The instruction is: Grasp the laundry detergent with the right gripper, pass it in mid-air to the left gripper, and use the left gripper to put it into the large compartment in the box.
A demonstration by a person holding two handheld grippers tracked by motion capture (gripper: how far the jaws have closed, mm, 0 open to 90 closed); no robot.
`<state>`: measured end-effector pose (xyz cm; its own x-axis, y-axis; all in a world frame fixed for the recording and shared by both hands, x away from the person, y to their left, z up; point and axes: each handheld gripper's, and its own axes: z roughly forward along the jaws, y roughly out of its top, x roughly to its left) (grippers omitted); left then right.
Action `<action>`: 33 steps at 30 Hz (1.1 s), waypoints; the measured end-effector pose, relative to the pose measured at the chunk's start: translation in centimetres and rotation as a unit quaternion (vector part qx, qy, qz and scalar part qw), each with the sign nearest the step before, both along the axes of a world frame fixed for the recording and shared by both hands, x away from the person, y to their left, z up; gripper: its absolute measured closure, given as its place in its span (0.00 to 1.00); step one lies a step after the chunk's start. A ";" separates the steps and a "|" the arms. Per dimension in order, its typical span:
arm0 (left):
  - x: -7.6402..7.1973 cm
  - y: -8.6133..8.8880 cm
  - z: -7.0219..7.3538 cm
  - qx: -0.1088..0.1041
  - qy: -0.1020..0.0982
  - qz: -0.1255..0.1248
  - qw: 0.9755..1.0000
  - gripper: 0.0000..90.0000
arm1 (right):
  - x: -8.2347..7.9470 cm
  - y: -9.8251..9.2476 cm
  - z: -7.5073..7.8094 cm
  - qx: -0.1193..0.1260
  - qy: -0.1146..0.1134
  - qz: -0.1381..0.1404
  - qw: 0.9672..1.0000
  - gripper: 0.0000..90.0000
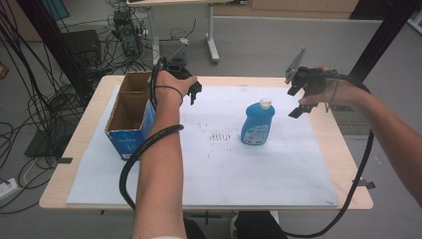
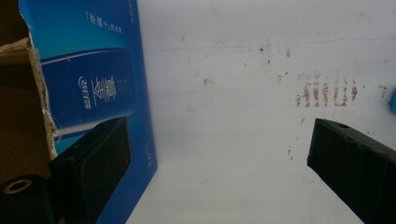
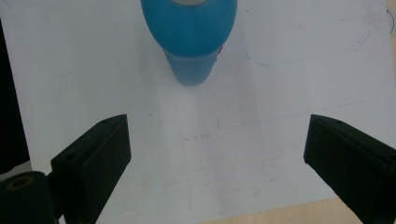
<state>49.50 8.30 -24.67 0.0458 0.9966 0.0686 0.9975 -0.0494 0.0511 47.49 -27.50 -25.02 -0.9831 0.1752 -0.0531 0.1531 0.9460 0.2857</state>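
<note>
A blue bottle (image 1: 257, 122) with a white cap stands upright on the white sheet (image 1: 224, 164), right of centre. Its blue body (image 3: 189, 32) fills the top of the right gripper view. My right gripper (image 1: 297, 100) hangs open above the table to the bottom's right and slightly behind it, nothing between its jaws. An open cardboard box (image 1: 130, 113) with blue printed sides stands at the left. My left gripper (image 1: 195, 91) is open just right of the box's far end, above the sheet. The box's blue side (image 2: 100, 88) shows beside its left jaw.
Brownish smudges (image 1: 218, 135) mark the sheet left of the bottle. The wooden table edge (image 1: 343, 144) runs along the right of the sheet. Cables, a table leg (image 1: 212, 35) and black frame posts stand on the floor beyond the table.
</note>
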 end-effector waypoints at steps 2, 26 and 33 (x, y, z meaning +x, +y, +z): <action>0.0 0.0 0.0 0.001 0.002 -0.002 1.000 0.07 | -0.1 -0.2 -0.4 0.006 -0.001 0.000 1.000 0.08; -0.3 -0.1 -0.2 0.004 0.002 0.001 1.000 0.07 | -0.6 -1.5 -4.7 0.051 0.002 -0.011 0.999 0.06; -0.3 0.3 -0.3 0.002 0.001 0.003 1.000 0.07 | -1.0 -1.5 -6.1 0.071 0.002 -0.013 0.997 0.06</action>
